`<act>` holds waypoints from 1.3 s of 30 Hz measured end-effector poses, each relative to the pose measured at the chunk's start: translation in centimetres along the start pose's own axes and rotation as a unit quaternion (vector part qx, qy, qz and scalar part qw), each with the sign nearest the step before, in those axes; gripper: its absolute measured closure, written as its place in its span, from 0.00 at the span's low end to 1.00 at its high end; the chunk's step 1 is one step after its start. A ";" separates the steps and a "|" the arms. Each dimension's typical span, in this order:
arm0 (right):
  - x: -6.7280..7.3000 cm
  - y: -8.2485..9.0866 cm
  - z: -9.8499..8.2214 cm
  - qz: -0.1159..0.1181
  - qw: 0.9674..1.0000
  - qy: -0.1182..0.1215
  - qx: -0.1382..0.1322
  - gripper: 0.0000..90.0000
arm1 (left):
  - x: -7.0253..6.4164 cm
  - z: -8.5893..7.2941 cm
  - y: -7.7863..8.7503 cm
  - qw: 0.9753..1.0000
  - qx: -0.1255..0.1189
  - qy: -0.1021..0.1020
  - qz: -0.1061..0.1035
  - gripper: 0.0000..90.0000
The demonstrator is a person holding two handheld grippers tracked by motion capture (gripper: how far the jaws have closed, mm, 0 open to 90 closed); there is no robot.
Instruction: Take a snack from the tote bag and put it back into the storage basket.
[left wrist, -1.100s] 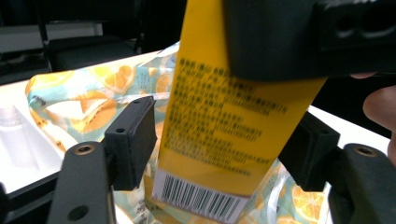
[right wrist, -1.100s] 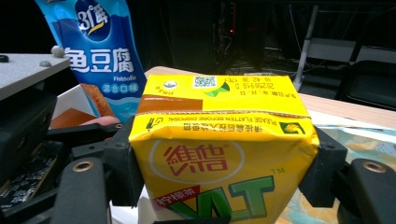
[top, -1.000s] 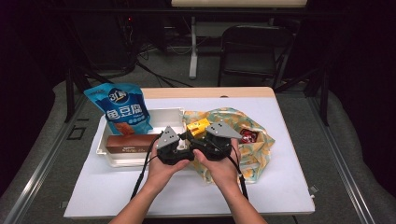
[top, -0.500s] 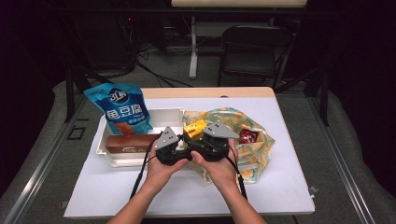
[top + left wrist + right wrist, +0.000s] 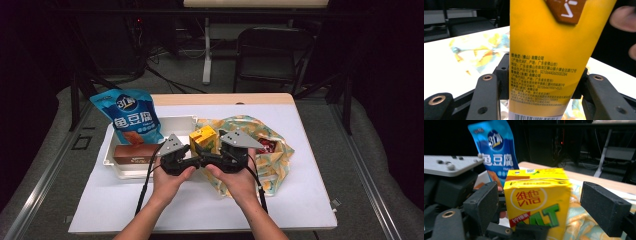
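A yellow drink carton (image 5: 202,139) stands upright between my two grippers above the table's middle. My left gripper (image 5: 194,159) comes from the left. Its jaws have just been closing, and in the left gripper view its pads (image 5: 504,75) press on both sides of the carton (image 5: 549,50). My right gripper (image 5: 212,157) faces it from the right. Its jaws have just been opening, and in the right gripper view its pads (image 5: 605,207) stand off the carton (image 5: 537,205) with a gap at each side.
A blue snack bag (image 5: 131,117) leans at the back of a white tray (image 5: 175,122), which holds a brown box (image 5: 132,152). A patterned cloth bag (image 5: 270,160) lies crumpled at the right on the white table (image 5: 300,200). A chair (image 5: 270,55) stands beyond.
Both hands stay nearly where they were. The carton has edged slightly left between the grippers.
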State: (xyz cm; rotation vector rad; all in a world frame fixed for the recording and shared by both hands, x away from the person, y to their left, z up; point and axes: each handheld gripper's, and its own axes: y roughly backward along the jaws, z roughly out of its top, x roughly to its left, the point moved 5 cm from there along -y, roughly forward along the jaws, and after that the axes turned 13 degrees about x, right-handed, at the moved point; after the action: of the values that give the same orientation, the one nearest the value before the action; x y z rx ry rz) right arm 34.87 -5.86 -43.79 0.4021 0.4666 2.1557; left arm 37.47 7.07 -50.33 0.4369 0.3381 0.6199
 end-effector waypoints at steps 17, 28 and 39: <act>-4.6 2.1 -1.9 -0.043 0.999 -0.025 0.002 0.17 | 3.8 -0.1 2.7 0.998 -0.030 0.040 0.039 0.56; -7.6 3.2 -5.6 -0.071 0.996 -0.041 0.021 0.18 | 6.3 -1.4 1.2 0.994 -0.014 0.072 0.082 0.56; -9.7 4.9 -7.6 -0.087 0.994 -0.056 0.024 0.20 | 7.2 -2.4 -1.3 0.987 0.002 0.109 0.122 0.56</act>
State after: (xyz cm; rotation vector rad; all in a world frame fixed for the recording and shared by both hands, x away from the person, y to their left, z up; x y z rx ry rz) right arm 33.65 -17.82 -49.35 0.4889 0.4722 1.9465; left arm 42.56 11.29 -54.28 0.4177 0.4976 0.9096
